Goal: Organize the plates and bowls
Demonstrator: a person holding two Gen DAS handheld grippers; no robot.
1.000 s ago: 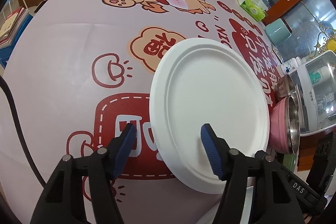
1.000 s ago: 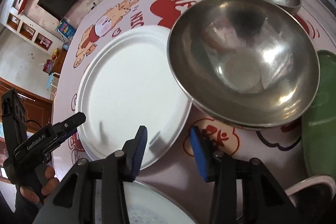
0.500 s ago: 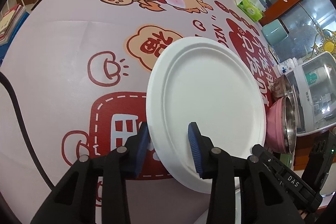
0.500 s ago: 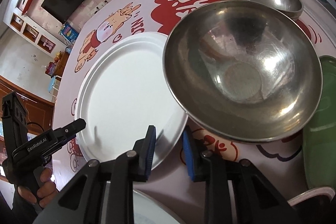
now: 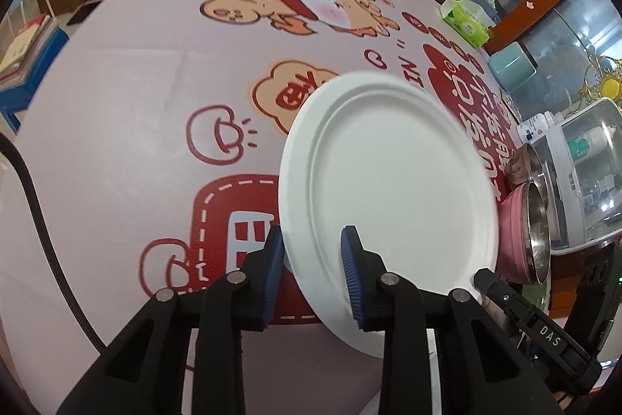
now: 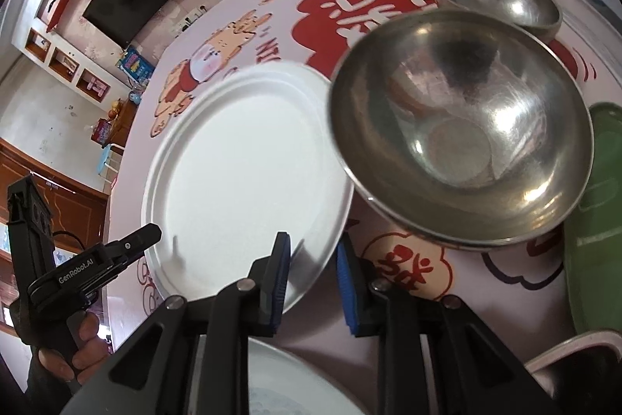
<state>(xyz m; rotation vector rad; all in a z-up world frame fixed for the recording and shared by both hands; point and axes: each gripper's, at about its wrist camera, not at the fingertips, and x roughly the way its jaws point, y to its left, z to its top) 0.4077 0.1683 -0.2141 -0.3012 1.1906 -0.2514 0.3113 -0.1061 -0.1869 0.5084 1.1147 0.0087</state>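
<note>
White and matte, the plate looks like moulded paper pulp or foam. It is round and bare, with a flat well, a raised ring and a broad shallow rim. I judge it very light and only moderately stiff, so it could flex or crease if pinched hard. Its dull surface should give the ribbed blue pads decent friction. The rim is the only sensible place to hold it, since the well is too wide to span.

The left gripper has just been closing, and the plate's near rim sits between its fingers. One pad lies on the upper face inside the raised ring and the other is against the outer edge, so it reads as clamped on the rim. The rest of the plate spreads out ahead of the fingers, over the printed worktop.

The right gripper has also just been narrowing, and it straddles another stretch of the same rim. One finger overlaps the plate's face and the other sits just outside its edge. I cannot tell whether those pads actually press.

Beyond the right fingers a large steel bowl overlaps the plate's edge in the view — whether it touches the plate is unclear. With so little weight the plate could tilt or swing from one corner, so two opposed rim grips seem prudent.
</note>
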